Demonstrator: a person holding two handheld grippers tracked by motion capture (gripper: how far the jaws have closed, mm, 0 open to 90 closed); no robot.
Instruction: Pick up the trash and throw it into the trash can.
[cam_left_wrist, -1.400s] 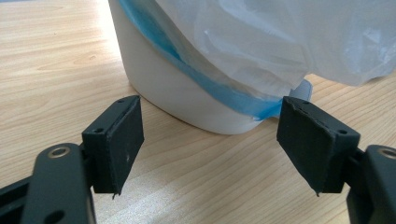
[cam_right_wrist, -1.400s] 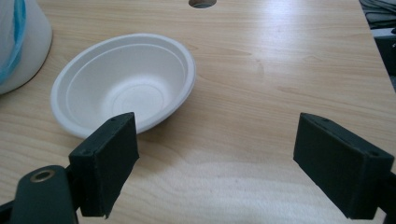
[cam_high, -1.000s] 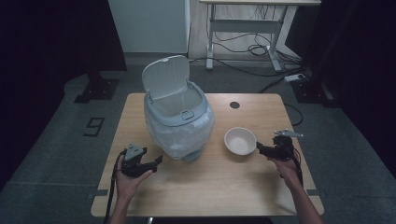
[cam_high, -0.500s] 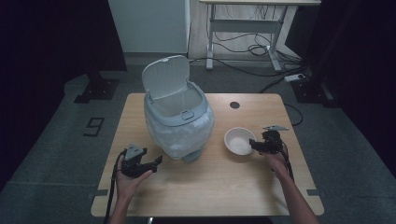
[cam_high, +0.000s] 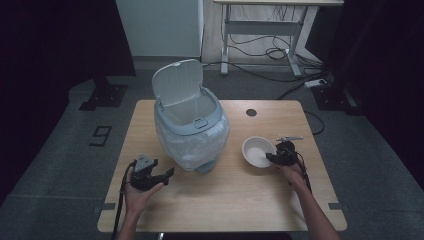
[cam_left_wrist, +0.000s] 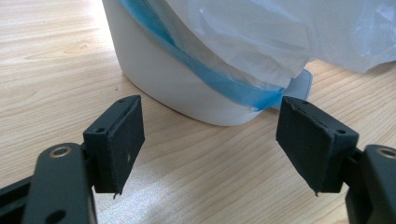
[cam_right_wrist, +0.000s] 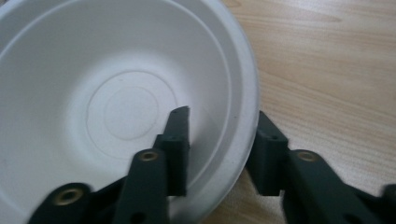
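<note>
A white paper bowl (cam_high: 257, 150) sits empty on the wooden table (cam_high: 235, 200), right of a pale bin (cam_high: 190, 132) with its lid (cam_high: 177, 82) up. My right gripper (cam_high: 270, 158) is at the bowl's right rim. In the right gripper view the bowl (cam_right_wrist: 116, 107) looms close, and the right gripper (cam_right_wrist: 222, 116) is open with one jaw inside the rim and one outside, a gap left at the inner jaw. My left gripper (cam_high: 168, 174) rests on the table left of the bin, open. In its own view the left gripper (cam_left_wrist: 212, 107) faces the bin's white base (cam_left_wrist: 177, 79).
A clear plastic liner (cam_left_wrist: 261, 32) with a blue edge hangs over the bin's sides. A dark round hole (cam_high: 251, 112) lies in the table's far right part. Beyond the table stand a desk frame (cam_high: 260, 30) and floor cables.
My right gripper has moved left along the table to the bowl and now straddles its rim. The left gripper and the bin have stayed put.
</note>
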